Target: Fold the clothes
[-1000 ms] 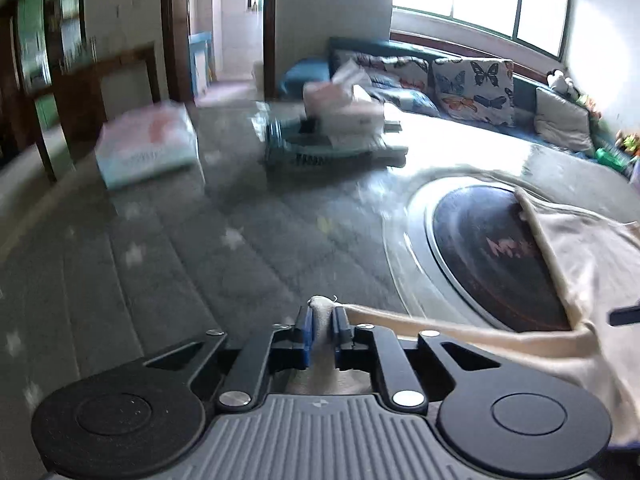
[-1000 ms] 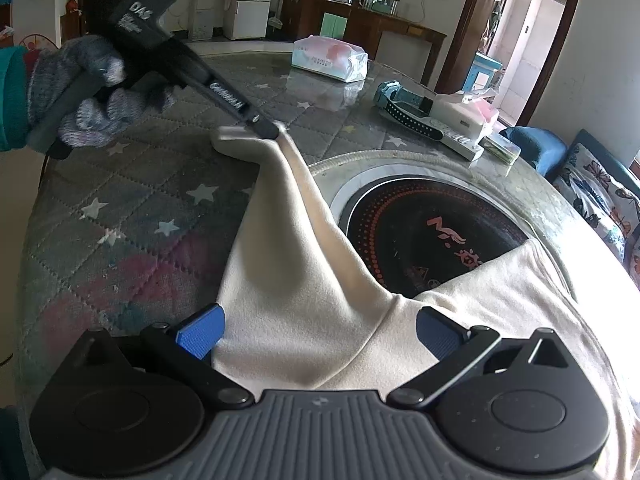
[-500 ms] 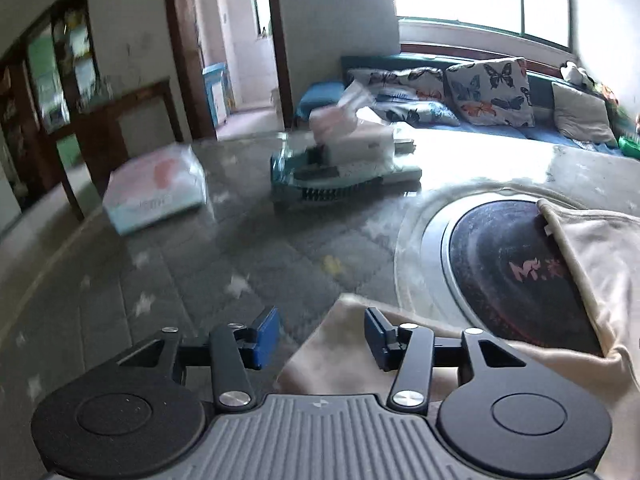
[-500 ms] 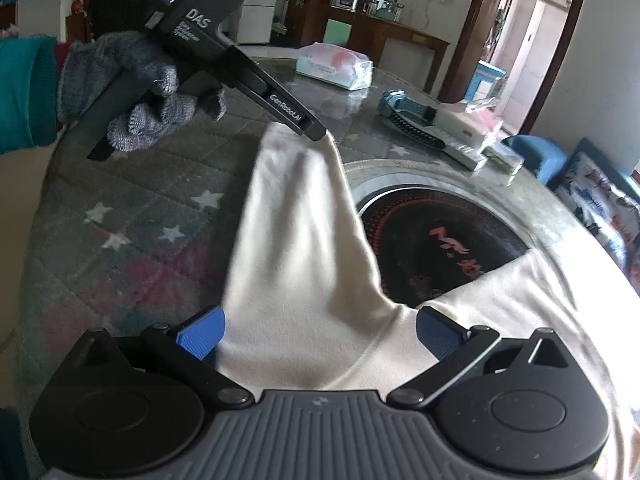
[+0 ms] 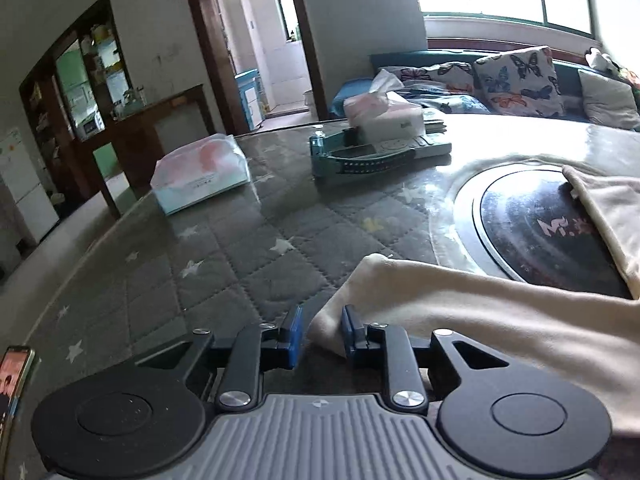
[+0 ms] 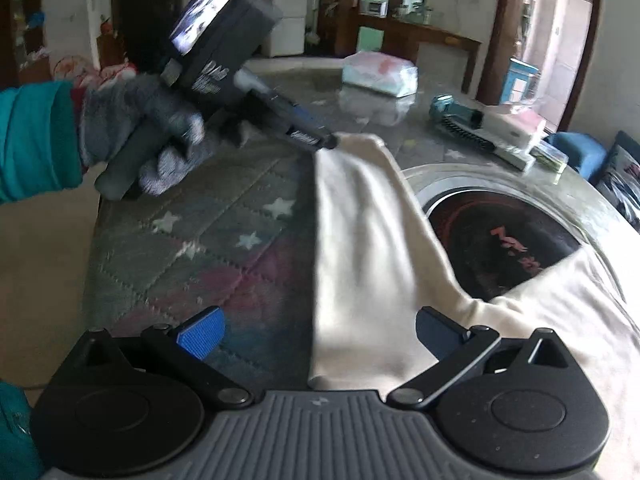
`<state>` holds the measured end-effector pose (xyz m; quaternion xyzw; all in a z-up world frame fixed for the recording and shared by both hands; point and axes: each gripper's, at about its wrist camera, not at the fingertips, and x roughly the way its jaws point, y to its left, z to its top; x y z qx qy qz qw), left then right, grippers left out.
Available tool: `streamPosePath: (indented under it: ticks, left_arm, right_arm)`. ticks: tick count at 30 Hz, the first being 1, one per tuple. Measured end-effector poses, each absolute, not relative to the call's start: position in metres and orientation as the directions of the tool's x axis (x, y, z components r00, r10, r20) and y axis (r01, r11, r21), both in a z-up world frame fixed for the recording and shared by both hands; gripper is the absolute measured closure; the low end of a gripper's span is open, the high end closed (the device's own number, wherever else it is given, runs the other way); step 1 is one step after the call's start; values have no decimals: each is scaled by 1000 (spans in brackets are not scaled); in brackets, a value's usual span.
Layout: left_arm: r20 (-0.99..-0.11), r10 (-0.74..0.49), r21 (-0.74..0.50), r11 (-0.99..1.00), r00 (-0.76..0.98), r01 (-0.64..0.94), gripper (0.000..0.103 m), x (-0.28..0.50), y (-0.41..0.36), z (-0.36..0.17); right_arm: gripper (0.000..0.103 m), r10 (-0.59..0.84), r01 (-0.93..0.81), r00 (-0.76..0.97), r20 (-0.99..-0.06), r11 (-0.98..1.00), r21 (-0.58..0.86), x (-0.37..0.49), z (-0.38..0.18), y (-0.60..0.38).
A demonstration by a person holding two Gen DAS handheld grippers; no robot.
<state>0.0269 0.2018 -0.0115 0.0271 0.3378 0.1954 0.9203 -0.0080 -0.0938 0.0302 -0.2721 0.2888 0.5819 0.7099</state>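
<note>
Cream garment spread flat, sleeve outstretched

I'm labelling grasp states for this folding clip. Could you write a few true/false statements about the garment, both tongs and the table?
1. The left tongs are open, with the cream garment's sleeve end between the fingers. True.
2. The right tongs are clamped on the garment. False: they are wide open above it.
3. The garment partly covers the round cooktop. True.
4. The tissue pack lies on the garment. False: it sits apart on the quilted table cover.
</note>
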Motion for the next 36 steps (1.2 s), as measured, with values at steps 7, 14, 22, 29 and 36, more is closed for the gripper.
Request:
streamPosePath:
  ticks: [7, 14, 22, 29, 36]
  left_arm:
    - [-578, 306, 110, 948, 757, -299, 63, 25, 184, 12]
    - [-587, 177, 23, 979, 790, -202, 45, 43, 152, 26]
    - [-586, 48, 16, 999, 809, -48, 40, 64, 91, 25]
    - [-594, -75, -10, 996, 801, 85, 40, 72, 33, 19]
    - [-612, -157, -17, 982, 775, 186, 40, 64, -18, 12]
  right_arm:
    - [0, 634, -934, 265, -726, 355, -31, 36, 33, -105]
    - [0, 633, -937, 197, -749, 346, 46, 44, 19, -105]
    - [0, 599, -857, 334, -728, 514, 29, 49, 41, -166]
    - [0, 512, -677, 466, -722, 731, 81, 57, 44, -262]
    - [0, 443, -517, 554, -705, 846, 126, 51, 35, -337]
